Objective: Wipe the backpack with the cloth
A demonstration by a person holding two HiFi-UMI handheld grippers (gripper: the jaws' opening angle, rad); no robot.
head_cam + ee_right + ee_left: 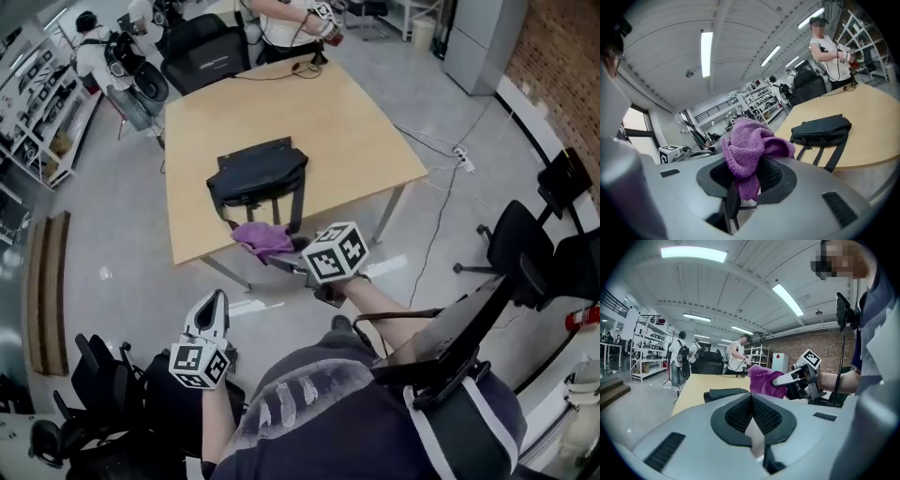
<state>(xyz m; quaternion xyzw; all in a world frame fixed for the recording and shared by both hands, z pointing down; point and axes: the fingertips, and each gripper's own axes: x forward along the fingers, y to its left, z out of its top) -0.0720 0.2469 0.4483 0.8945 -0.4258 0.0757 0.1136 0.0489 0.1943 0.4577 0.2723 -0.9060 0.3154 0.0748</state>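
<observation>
A black backpack [258, 174] lies flat on the wooden table [356, 131], straps hanging over the near edge. My right gripper [289, 255] is shut on a purple cloth [265, 239] at that near edge, just in front of the straps. In the right gripper view the cloth [750, 145] bunches out of the jaws, and the backpack [822, 129] lies beyond it. My left gripper [216, 302] hangs low, off the table's near-left corner, shut and empty; its pads [740, 411] meet with nothing between them. It looks towards the cloth [761, 380] and the backpack [724, 392].
A person [291, 23] stands at the table's far end by a black chair [202, 52]. A cable and power strip [459, 155] lie on the floor at right. Office chairs [525, 244] stand at right, shelving [37, 103] at far left.
</observation>
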